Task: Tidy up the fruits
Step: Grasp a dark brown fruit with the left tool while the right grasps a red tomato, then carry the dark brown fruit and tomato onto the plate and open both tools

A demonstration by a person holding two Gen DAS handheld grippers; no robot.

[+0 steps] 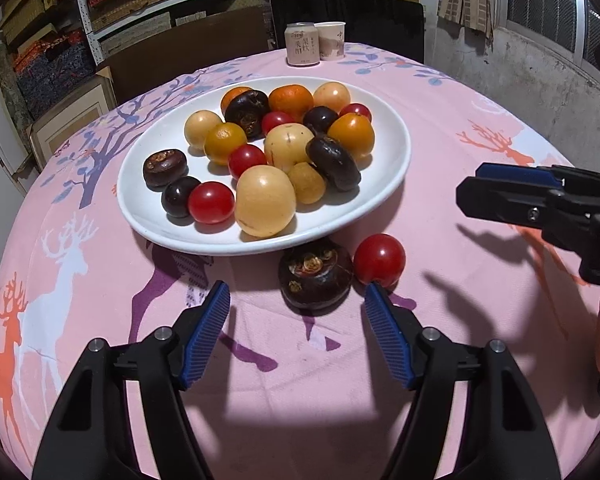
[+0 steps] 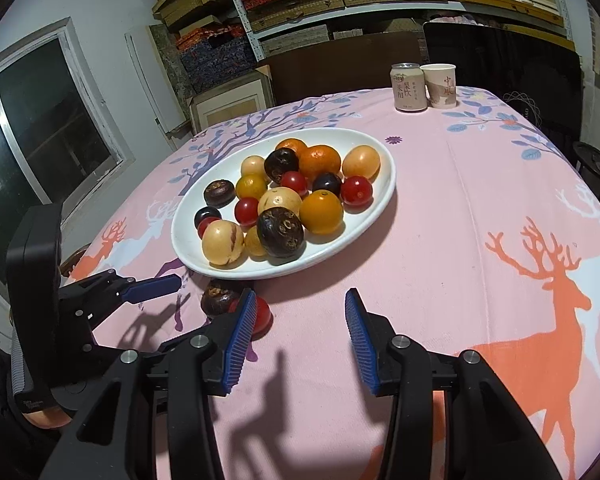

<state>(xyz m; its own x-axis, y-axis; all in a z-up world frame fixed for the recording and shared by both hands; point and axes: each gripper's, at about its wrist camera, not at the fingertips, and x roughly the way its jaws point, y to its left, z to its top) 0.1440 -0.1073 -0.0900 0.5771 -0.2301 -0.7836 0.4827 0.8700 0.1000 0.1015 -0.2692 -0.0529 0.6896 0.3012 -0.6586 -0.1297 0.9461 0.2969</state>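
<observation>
A white oval plate [image 1: 148, 200] [image 2: 376, 200] on the pink tablecloth holds several fruits: red tomatoes, oranges, yellow fruits and dark brown ones. Two fruits lie on the cloth just in front of the plate: a dark brown fruit [image 1: 315, 272] [image 2: 220, 298] and a red tomato [image 1: 379, 259] [image 2: 262, 316]. My left gripper [image 1: 296, 300] is open and empty, its fingertips just short of the brown fruit. My right gripper [image 2: 300, 304] is open and empty, to the right of the two loose fruits; it also shows in the left wrist view [image 1: 472, 190].
A drink can [image 1: 302, 45] [image 2: 409, 87] and a paper cup [image 1: 332, 40] [image 2: 441, 86] stand at the table's far edge. A dark chair back [image 1: 348, 20] is behind them. Shelves of boxes line the back wall.
</observation>
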